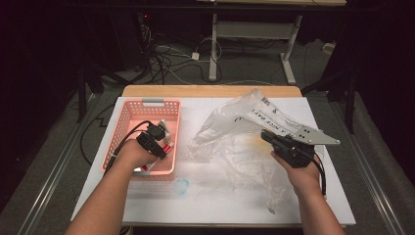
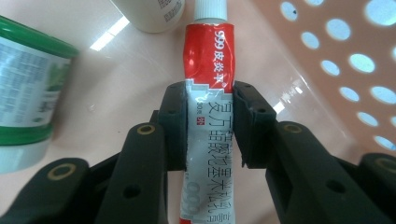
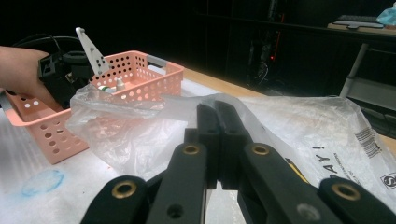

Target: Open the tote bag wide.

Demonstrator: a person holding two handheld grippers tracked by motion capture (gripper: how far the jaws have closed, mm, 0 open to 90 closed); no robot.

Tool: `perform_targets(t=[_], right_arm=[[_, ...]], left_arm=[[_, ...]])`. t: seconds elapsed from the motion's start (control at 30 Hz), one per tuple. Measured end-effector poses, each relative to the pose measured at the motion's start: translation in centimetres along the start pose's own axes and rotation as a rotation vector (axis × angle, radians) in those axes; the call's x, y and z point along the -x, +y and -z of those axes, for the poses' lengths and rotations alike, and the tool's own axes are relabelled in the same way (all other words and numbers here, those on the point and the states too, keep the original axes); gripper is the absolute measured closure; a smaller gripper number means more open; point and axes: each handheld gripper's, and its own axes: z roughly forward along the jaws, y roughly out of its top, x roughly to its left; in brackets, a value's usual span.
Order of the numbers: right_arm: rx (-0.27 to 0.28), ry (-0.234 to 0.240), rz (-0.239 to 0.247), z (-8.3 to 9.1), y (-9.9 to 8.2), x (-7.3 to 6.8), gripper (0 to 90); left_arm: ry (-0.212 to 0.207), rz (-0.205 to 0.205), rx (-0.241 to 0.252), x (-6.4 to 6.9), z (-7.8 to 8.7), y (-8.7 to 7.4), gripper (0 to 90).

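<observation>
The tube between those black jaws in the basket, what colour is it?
The tube is red at the top and white below, with a white cap; the left gripper view shows it best.

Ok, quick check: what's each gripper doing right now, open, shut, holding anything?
Left gripper: shut on the red-and-white tube, inside the pink basket.
Right gripper: shut on the clear plastic bag, pinching its edge.

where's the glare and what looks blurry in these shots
High view: table top bright, room behind nearly black. Left gripper view: white glare streaks on the basket floor; the tube sharp, the green-lidded jar soft. Right gripper view: the tongs close and blurred, the plastic bag shiny.
</observation>
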Motion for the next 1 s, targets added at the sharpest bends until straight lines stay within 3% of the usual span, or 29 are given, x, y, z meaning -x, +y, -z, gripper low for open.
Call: perform_targets(t=[0.3, 0.43, 0.77, 1.0], right_arm=[[0.018, -0.006, -0.007, 0.2, 0.2, 0.1, 90.0], [0.020, -0.005, -0.005, 0.3, 0.2, 0.2, 90.0], [0.019, -0.005, -0.009, 0.3, 0.2, 0.2, 90.0], [0.019, 0.001, -0.009, 0.3, 0.2, 0.0, 90.0]], left_arm=[[0.014, -0.007, -0.003, 0.1, 0.2, -0.2, 67.0], [0.008, 0.006, 0.017, -0.1, 0.7, -0.6, 67.0], [-0.024, 0.006, 0.168, 0.1, 2.8, -2.5, 67.1], [-0.015, 0.019, 0.265, 0.6, 3.9, -3.7, 67.0]])
